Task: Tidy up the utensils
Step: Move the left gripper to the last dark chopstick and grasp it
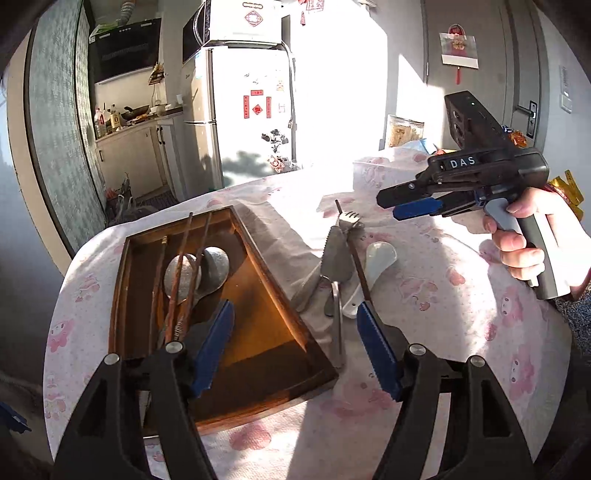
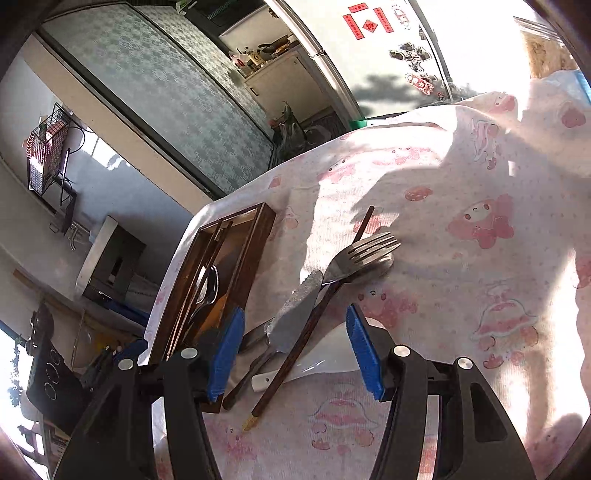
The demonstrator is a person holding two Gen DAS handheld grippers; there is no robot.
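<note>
Both claws empty. Left claw spread wide over the wooden tray's near edge; right claw part open above the loose pile. Tray already holds chopsticks and a metal spoon. Still on the table: server, chopstick, fork, white spoon. Roughly half done.

Kitchen nook sat at the back, with a black range hood over a counter crowded with bottles and a wok. White fridge stood next to it, covered in red paper decorations and magnets, a microwave on top. Hard sunlight blew out the wall beside it. The sliding door had patterned frosted glass. The table wore a pink cartoon-print cloth.
</note>
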